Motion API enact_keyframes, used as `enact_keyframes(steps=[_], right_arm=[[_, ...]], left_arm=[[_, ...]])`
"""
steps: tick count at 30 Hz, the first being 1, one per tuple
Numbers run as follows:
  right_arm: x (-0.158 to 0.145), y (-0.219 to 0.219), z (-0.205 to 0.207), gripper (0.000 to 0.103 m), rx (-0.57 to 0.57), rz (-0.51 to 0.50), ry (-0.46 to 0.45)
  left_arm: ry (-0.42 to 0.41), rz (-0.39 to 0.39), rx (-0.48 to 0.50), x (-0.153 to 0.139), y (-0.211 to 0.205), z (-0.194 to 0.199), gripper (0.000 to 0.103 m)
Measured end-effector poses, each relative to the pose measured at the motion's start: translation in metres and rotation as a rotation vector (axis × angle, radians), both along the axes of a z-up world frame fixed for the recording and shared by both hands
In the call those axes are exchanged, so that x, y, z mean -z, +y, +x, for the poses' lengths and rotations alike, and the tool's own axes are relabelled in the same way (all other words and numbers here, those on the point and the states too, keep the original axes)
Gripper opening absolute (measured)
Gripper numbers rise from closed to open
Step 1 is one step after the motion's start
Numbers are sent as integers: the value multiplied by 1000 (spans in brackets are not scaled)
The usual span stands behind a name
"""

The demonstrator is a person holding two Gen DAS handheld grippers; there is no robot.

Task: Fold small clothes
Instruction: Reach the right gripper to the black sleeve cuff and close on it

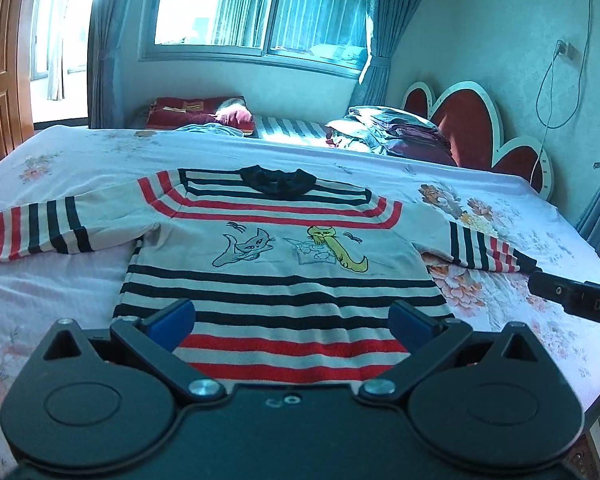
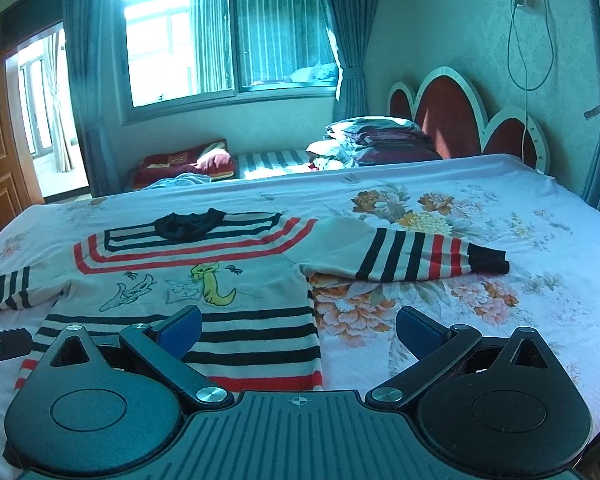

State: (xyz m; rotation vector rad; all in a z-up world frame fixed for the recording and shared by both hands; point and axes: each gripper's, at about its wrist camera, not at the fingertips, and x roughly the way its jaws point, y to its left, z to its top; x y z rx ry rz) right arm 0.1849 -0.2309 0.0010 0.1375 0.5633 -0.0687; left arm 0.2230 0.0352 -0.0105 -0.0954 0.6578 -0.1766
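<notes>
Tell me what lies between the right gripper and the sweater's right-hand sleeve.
In the right wrist view, only bare floral bedsheet separates the open right gripper from the striped sleeve of the sweater; nothing else lies there.

Both views are taken from low over the near edge of the bed, looking across it toward the window and the scalloped headboard at the right. The left wrist view is centred on the striped sweater, close above its hem, which is framed between the spread blue pads of the left gripper. The right wrist view is set further right: the right gripper straddles the sweater's right edge and the floral sheet. Shared by both are the sweater, its right sleeve, the window, the headboard and the stacked bedding.
</notes>
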Motion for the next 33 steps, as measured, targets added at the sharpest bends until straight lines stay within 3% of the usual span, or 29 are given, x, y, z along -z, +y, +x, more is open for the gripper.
enact_keyframes(steps=[3, 5, 8, 11, 12, 13, 14, 18, 22, 29, 33], right_arm=[[3, -7, 12, 102, 20, -14, 7], [6, -14, 21, 102, 32, -15, 14], [12, -29, 35, 102, 52, -9, 19], [21, -51, 56, 102, 79, 15, 11], [25, -60, 65, 97, 87, 21, 10], [28, -70, 74, 79, 93, 29, 13], [32, -80, 84, 72, 103, 43, 23], [50, -134, 122, 69, 162, 114, 32], [77, -192, 156, 43, 224, 184, 69], [133, -282, 192, 42, 398, 372, 129], [160, -312, 196, 42, 462, 476, 175]], left_arm=[[-7, -15, -7, 6, -1, 16, 102], [-3, -17, 26, 11, -5, 27, 94], [-28, 46, -4, 15, -17, 43, 85], [-61, 56, -76, 17, -22, 62, 93], [-60, 47, -99, 18, -23, 70, 96], [-61, 33, -115, 19, -25, 78, 98], [-54, 22, -131, 19, -27, 88, 98], [-33, 37, -139, 24, -50, 127, 98], [13, 84, -99, 32, -89, 170, 95], [55, 192, -44, 54, -148, 212, 98], [92, 209, -35, 63, -164, 224, 98]])
